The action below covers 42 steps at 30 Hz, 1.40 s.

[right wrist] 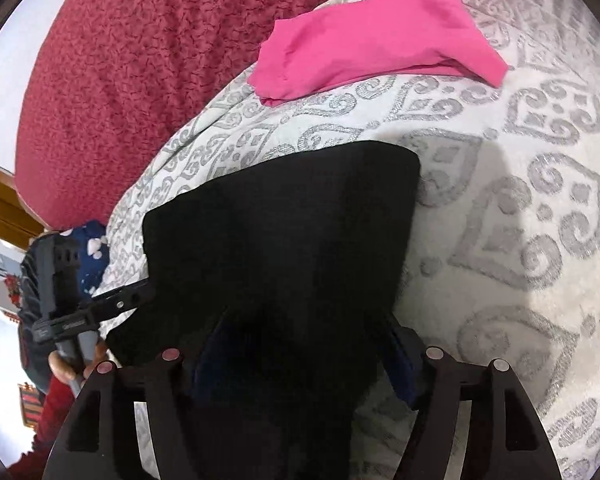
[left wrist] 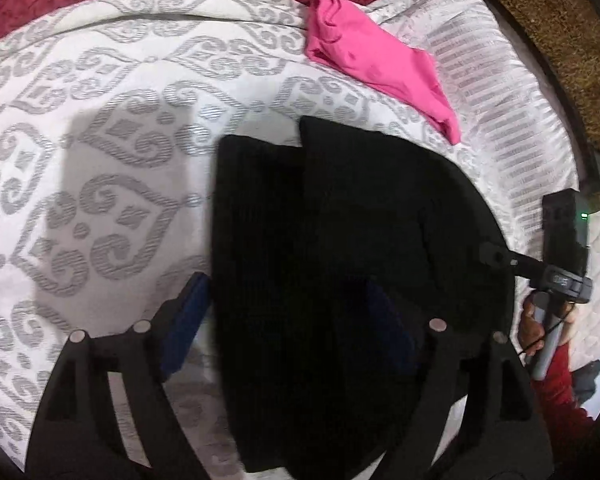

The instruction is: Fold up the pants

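The black pants (left wrist: 340,272) lie on the bed cover (left wrist: 100,168). The left gripper (left wrist: 288,320) is wide open around their edge. A pink cloth (left wrist: 376,68) lies beyond the pants.

1. The pants (left wrist: 340,240) are lying on the mattress (left wrist: 100,120), between both grippers' fingers.
2. A folded garment (left wrist: 376,64) is lying behind the pants, apart from them.
3. A blanket (right wrist: 140,60) is sitting at the mattress's far edge, behind that garment.
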### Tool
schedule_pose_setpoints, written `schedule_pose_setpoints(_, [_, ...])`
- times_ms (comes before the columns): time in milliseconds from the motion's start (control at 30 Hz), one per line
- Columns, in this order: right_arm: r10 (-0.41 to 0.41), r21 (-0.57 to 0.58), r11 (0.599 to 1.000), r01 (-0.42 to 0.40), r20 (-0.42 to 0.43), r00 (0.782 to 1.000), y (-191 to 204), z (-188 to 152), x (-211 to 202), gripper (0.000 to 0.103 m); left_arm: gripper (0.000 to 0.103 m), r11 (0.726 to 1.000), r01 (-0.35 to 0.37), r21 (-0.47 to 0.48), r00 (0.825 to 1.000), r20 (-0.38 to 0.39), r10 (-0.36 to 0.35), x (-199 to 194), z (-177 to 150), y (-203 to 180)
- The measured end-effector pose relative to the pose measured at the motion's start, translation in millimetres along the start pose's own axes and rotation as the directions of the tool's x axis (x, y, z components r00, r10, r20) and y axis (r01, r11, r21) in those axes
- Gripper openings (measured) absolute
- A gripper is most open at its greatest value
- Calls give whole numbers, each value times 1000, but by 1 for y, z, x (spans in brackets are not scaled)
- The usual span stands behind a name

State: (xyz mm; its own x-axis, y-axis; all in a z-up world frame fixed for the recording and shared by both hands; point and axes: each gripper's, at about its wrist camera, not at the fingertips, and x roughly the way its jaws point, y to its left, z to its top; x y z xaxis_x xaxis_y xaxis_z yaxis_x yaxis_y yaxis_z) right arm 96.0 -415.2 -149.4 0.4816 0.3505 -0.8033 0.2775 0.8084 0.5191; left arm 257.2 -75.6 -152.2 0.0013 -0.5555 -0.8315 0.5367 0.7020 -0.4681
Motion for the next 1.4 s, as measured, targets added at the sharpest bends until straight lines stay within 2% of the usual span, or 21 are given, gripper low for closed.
schedule_pose_setpoints(100, [-23, -7, 1000, 23, 0, 1000, 1, 4, 4, 65, 81, 999, -21, 30, 1000, 1, 21, 5, -1, -3])
schedule_pose_setpoints(200, [-23, 12, 1000, 23, 10, 1000, -3, 5, 6, 47, 81, 998, -39, 57, 999, 10, 38, 9, 1, -7])
schedule_pose_setpoints(267, [8, 38, 999, -9, 12, 1000, -7, 7, 9, 24, 68, 995, -53, 84, 998, 27, 51, 10, 2, -11])
schedule_pose_setpoints(333, [8, 27, 1000, -9, 37, 999, -4, 5, 7, 16, 46, 989, -63, 132, 997, 48, 57, 9, 1, -22])
schedule_pose_setpoints(433, [-41, -54, 997, 47, 100, 994, 17, 2, -6, 13, 29, 965, -137, 221, 987, 114, 114, -2, -1, -46])
schedule_pose_setpoints(500, [-24, -90, 995, 38, 160, 987, 32, 6, -24, 12, 25, 954, -164, 252, 979, 163, 126, -12, 1, -61])
schedule_pose_setpoints(567, [-43, -121, 990, 70, 215, 976, 43, 13, -42, 12, 23, 951, -154, 268, 975, 196, 103, -23, 13, -75])
schedule_pose_setpoints(667, [-76, -157, 979, 128, 299, 951, 51, 41, -71, 12, 23, 932, -175, 319, 966, 238, 100, -31, 48, -102])
schedule_pose_setpoints(700, [-79, -156, 979, 134, 319, 945, 50, 53, -80, 12, 23, 917, -199, 345, 958, 267, 107, -32, 68, -115])
schedule_pose_setpoints(800, [-108, -152, 972, 179, 388, 915, 43, 104, -103, 12, 23, 905, -219, 363, 946, 307, 106, -30, 119, -139])
schedule_pose_setpoints(867, [-134, -150, 965, 214, 418, 899, 34, 136, -106, 14, 26, 890, -267, 369, 924, 360, 128, -18, 160, -155])
schedule_pose_setpoints(900, [-148, -142, 964, 226, 422, 894, 26, 156, -104, 16, 38, 876, -318, 362, 905, 392, 167, -6, 181, -161])
schedule_pose_setpoints(933, [-187, -106, 962, 250, 408, 894, 12, 180, -96, 27, 59, 859, -380, 343, 882, 415, 225, 9, 200, -163])
schedule_pose_setpoints(967, [-251, -55, 954, 294, 383, 889, -3, 195, -91, 46, 67, 832, -463, 305, 852, 411, 323, 26, 216, -160])
schedule_pose_setpoints(1000, [-350, 24, 931, 365, 350, 869, -17, 207, -84, 51, 67, 805, -534, 257, 820, 389, 420, 41, 227, -155])
schedule_pose_setpoints(1033, [-444, 100, 894, 436, 319, 837, -29, 211, -78, 51, 67, 797, -562, 221, 807, 356, 471, 54, 233, -147])
schedule_pose_setpoints(1067, [-470, 113, 881, 459, 312, 825, -34, 208, -75, 51, 67, 812, -543, 214, 820, 341, 459, 58, 232, -142])
schedule_pose_setpoints(1133, [-446, 58, 888, 456, 347, 825, -30, 187, -75, 51, 67, 846, -486, 218, 852, 333, 404, 59, 213, -131])
schedule_pose_setpoints(1233, [-408, -27, 892, 452, 387, 827, -14, 143, -82, 51, 67, 856, -461, 234, 869, 315, 382, 53, 183, -127])
schedule_pose_setpoints(1300, [-379, -51, 900, 434, 405, 832, -1, 111, -91, 52, 67, 858, -453, 241, 873, 315, 373, 43, 164, -132])
schedule_pose_setpoints(1400, [-393, -42, 895, 444, 397, 830, 18, 72, -102, 53, 67, 851, -439, 289, 877, 342, 336, 18, 123, -162])
